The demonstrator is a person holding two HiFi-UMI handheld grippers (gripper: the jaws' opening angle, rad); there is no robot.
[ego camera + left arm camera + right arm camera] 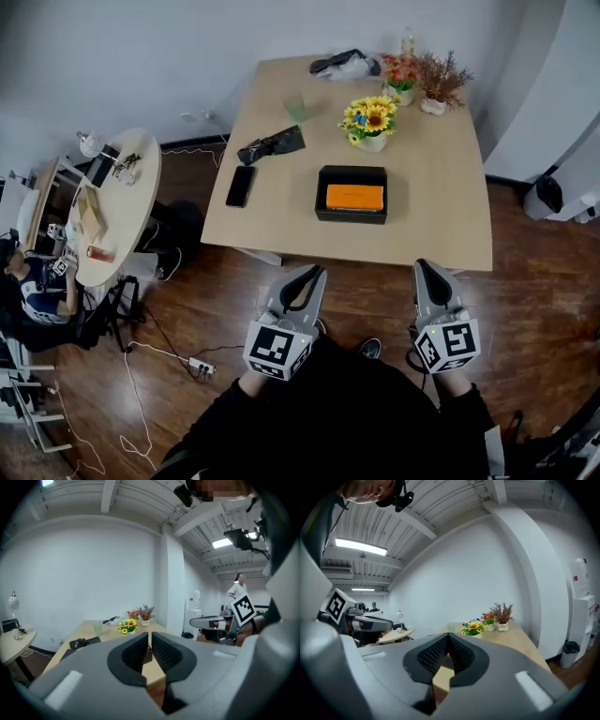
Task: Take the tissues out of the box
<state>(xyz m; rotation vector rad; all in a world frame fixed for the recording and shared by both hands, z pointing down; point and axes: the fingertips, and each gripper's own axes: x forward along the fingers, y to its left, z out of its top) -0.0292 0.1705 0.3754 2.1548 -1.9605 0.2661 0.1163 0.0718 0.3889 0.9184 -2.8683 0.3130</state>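
Both grippers hang off the table [448,202], at 6 o'clock from its near edge, over the floor.
Left gripper [312,272]: jaws pressed together, nothing in them.
Right gripper [424,266]: same, closed and empty.
Box [323,195] sits mid-table: black, open top, with an orange pack [354,198] lying flat inside. Likely that's the tissues.
From the box, the sunflowers [368,116] are near at 12 and the phone [240,186] is at 9, well apart. The approach from 6 looks clear.
Task not started, box untouched.

Handling, my guess: the pack is light and soft and will squash under a hard pinch. The wrapper may be slick; can't tell the material.
Widest gaps between pack and box wall look to be on the 12 and 6 sides, so drop the jaws in there and pinch across the short width, mid-length.
The box looks light too and may ride up with the pack, so pin its rim at 9 with the left gripper and lift with the right.
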